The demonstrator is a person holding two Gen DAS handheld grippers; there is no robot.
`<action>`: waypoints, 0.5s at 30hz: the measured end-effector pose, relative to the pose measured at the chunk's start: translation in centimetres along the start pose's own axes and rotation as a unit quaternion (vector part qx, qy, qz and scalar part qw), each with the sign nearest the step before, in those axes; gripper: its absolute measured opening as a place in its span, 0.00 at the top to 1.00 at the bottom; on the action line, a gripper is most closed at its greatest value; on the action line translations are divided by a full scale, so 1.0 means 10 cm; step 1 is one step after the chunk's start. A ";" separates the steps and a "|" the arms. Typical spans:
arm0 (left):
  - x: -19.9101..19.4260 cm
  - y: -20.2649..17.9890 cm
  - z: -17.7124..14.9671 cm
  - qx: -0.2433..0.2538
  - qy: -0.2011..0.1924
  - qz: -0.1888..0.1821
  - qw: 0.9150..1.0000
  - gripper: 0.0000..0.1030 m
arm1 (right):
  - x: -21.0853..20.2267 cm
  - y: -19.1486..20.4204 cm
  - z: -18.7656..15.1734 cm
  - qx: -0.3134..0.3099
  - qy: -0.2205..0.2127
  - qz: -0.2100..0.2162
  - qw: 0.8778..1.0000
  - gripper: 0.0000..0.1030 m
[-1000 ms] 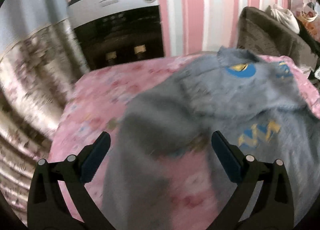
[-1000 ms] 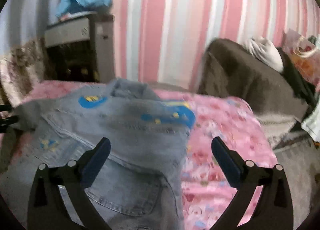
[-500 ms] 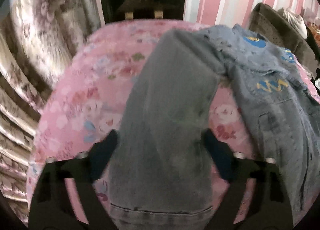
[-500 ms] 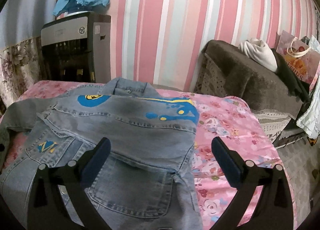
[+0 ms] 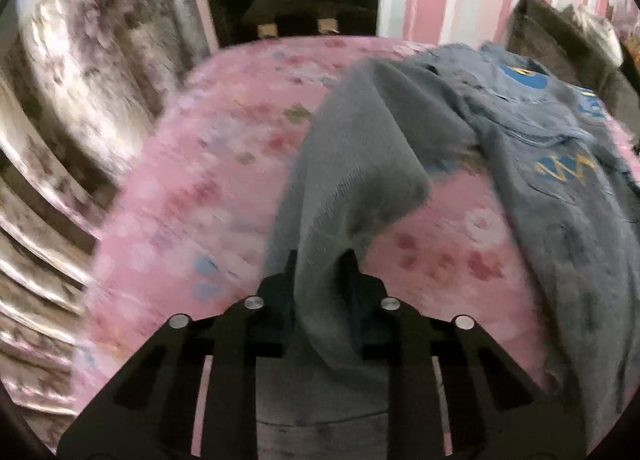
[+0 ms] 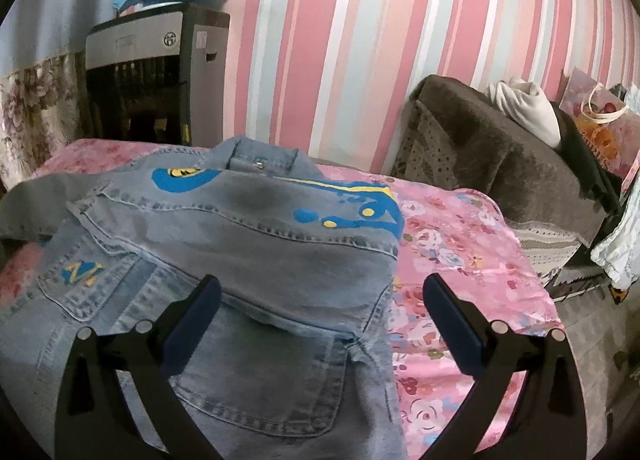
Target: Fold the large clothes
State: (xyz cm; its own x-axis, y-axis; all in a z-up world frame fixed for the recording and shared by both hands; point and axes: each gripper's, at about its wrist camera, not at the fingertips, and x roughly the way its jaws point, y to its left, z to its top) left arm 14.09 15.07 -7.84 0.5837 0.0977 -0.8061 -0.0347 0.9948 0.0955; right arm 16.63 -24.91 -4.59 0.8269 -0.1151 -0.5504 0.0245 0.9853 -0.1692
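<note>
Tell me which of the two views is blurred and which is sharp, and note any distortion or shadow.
Left wrist view: motion-smeared, the sleeve in the left tongs and the pink bedspread soft. Right wrist view: sharp, stitching crisp on the denim jacket under the open right tongs; a dark patch sits on the jacket's upper panel. Both: fisheye bending, black corners.

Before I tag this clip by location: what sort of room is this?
Most likely a lived-in bedroom. A denim jacket lies on a pink floral bedspread, pink striped wallpaper covers the wall, and a water dispenser and a brown sofa stand behind the bed.
</note>
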 end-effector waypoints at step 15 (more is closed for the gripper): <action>-0.11 0.60 0.92 0.047 -0.139 0.135 0.980 0.58 | 0.15 -0.24 0.06 0.014 0.010 -0.025 1.000 0.02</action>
State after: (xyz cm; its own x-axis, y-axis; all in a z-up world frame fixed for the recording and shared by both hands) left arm 20.75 20.71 -1.00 0.7625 0.3333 -0.5545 -0.1518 0.9253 0.3475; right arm 18.16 -27.40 -4.50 0.8130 -0.1667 -0.5578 0.0812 0.9812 -0.1750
